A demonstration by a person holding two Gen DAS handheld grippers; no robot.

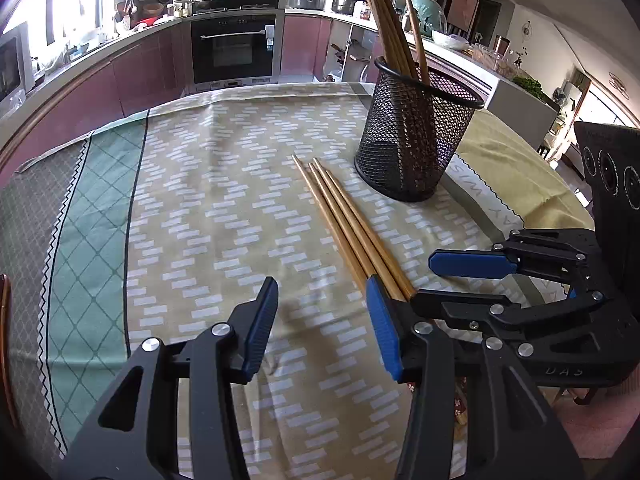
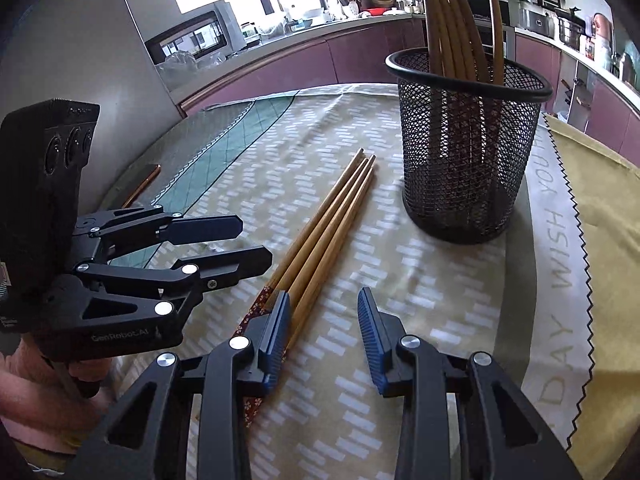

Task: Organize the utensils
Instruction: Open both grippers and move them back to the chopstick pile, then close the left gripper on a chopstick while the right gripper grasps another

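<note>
Three wooden chopsticks point(image 1: 348, 224) lie side by side on the patterned tablecloth point(image 1: 224, 184), left of a black mesh holder point(image 1: 416, 136) with several chopsticks standing in it. My left gripper point(image 1: 322, 320) is open just above the cloth, and its right pad hides the chopsticks' near ends. My right gripper point(image 1: 424, 280) reaches in from the right, also open. In the right wrist view the chopsticks point(image 2: 332, 220) run past the left pad of my right gripper point(image 2: 324, 328); one lies just inside the gap, unpressed. Their red patterned ends point(image 2: 256, 312) show beside that pad. My left gripper point(image 2: 256, 240) hangs at the left.
The holder point(image 2: 468, 152) stands on the cloth's right part, by a yellow cloth point(image 2: 608, 208) with a zigzag edge. A copper-coloured flat object point(image 2: 144, 184) lies at the table's left edge. Kitchen counters and an oven point(image 1: 234, 48) run behind the table.
</note>
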